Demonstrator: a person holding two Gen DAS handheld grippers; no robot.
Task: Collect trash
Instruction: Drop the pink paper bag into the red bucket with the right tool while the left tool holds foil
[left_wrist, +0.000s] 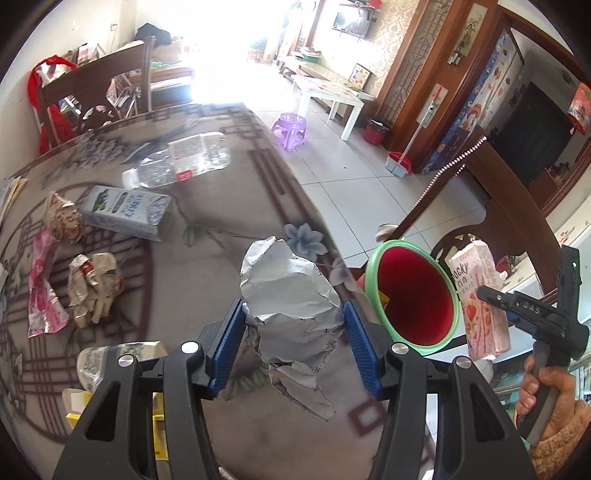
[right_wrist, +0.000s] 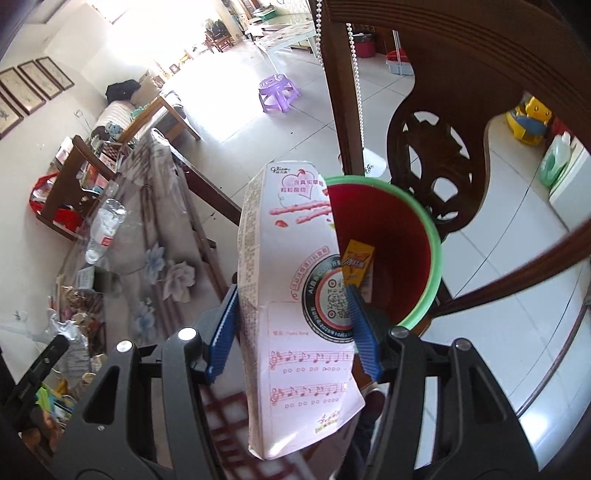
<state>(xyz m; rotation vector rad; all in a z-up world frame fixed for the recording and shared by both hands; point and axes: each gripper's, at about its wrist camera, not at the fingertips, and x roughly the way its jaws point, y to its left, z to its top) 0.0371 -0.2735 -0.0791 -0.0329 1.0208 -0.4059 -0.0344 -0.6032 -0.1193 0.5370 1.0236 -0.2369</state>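
Observation:
My left gripper (left_wrist: 293, 325) is shut on a crumpled silver wrapper (left_wrist: 291, 295), held above the table near its right edge. A red bin with a green rim (left_wrist: 413, 295) stands just past that edge. My right gripper (right_wrist: 293, 321) is shut on a pink Pocky box (right_wrist: 291, 295), held upright at the bin's (right_wrist: 432, 236) left rim. A yellow packet (right_wrist: 356, 264) lies inside the bin. From the left wrist view the Pocky box (left_wrist: 480, 295) and the right gripper (left_wrist: 495, 295), held by a hand (left_wrist: 554, 391), sit right of the bin.
On the patterned tablecloth (left_wrist: 221, 221) lie a clear plastic bottle (left_wrist: 184, 158), a blue-white carton (left_wrist: 125, 210), crumpled paper wads (left_wrist: 96, 284), a pink wrapper (left_wrist: 42, 284) and a small bag (left_wrist: 62, 218). Carved wooden chairs (right_wrist: 436, 158) stand by the bin. A purple stool (left_wrist: 290, 129) stands on the tiled floor.

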